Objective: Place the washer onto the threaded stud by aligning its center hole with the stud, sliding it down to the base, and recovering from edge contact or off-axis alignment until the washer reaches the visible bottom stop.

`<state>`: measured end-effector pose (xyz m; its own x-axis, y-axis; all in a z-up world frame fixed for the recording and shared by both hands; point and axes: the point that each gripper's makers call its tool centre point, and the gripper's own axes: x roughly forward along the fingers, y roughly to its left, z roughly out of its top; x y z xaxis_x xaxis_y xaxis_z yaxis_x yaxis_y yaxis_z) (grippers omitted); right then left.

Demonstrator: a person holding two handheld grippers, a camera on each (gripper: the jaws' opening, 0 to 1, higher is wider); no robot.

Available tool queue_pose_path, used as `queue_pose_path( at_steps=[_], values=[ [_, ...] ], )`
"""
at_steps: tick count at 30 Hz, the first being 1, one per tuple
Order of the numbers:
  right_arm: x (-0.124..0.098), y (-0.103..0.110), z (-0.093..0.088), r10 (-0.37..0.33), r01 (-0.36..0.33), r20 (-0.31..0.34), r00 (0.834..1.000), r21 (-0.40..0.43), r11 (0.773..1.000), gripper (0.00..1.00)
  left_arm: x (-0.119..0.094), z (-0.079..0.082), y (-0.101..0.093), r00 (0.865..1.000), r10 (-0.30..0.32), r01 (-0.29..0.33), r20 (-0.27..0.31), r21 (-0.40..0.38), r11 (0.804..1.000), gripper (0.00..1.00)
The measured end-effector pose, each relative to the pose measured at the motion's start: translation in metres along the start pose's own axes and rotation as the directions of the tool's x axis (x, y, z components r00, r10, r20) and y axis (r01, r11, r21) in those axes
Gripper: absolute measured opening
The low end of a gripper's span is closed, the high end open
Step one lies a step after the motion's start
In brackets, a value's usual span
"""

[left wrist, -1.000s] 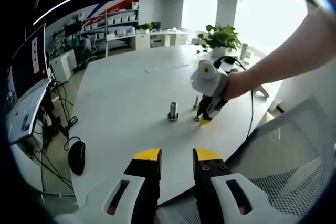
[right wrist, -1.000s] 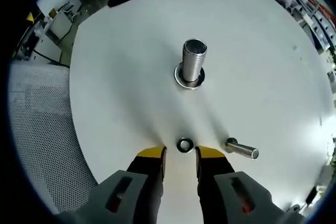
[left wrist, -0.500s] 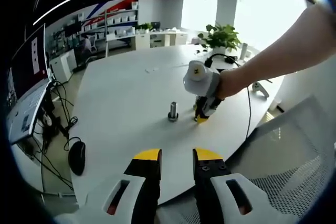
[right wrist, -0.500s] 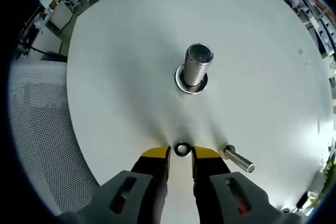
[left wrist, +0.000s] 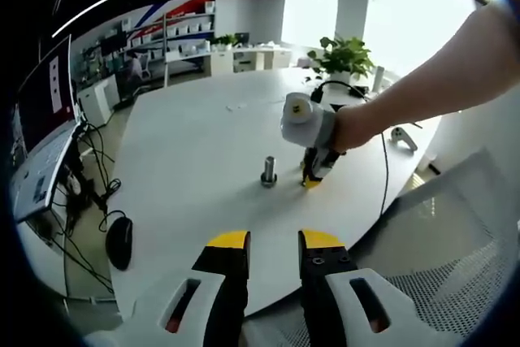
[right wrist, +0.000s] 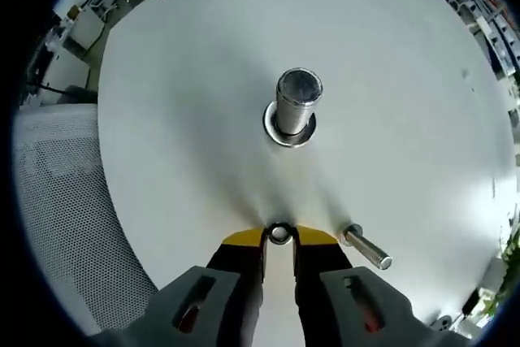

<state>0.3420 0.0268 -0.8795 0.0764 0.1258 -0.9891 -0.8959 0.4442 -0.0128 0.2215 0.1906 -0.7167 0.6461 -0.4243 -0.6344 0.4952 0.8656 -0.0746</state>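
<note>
Your right gripper [right wrist: 279, 237] has its jaws closing on the washer [right wrist: 279, 233], grip unconfirmed; the stud [right wrist: 296, 105] stands upright straight ahead, above frame centre. Left gripper [left wrist: 272, 241] idles open.

There are two grippers: the left gripper [left wrist: 272, 240] and the right gripper [right wrist: 279, 234]. On the one white table [right wrist: 187, 79] there is one stud [right wrist: 294, 106] standing up, one washer [right wrist: 279, 233], and one bolt [right wrist: 365, 247] lying down. There is one plant [left wrist: 341, 56], one mouse [left wrist: 119, 243], and one mesh chair [right wrist: 61, 201].
</note>
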Motion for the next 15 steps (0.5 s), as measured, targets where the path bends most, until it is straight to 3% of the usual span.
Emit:
queue_pose_path(
  at_steps=[4, 13, 15],
  values=[
    [-0.0013, 0.0014, 0.0003, 0.005, -0.005, 0.048, 0.999, -0.004, 1.0, 0.14, 0.0003, -0.0003, -0.0001, 1.0, 0.0, 0.0, -0.003, 0.003, 1.0, 0.21],
    [-0.0001, 0.002, 0.0028, -0.008, 0.011, 0.049, 0.999, -0.066, 0.998, 0.14, 0.0, -0.0004, -0.0001, 1.0, 0.001, -0.001, -0.003, 0.0, 1.0, 0.21],
    [-0.0014, 0.0012, 0.0024, -0.003, 0.006, 0.073, 0.997, -0.039, 0.999, 0.14, -0.0003, -0.0004, -0.0001, 1.0, 0.002, -0.002, -0.003, 0.0, 1.0, 0.21]
  ],
)
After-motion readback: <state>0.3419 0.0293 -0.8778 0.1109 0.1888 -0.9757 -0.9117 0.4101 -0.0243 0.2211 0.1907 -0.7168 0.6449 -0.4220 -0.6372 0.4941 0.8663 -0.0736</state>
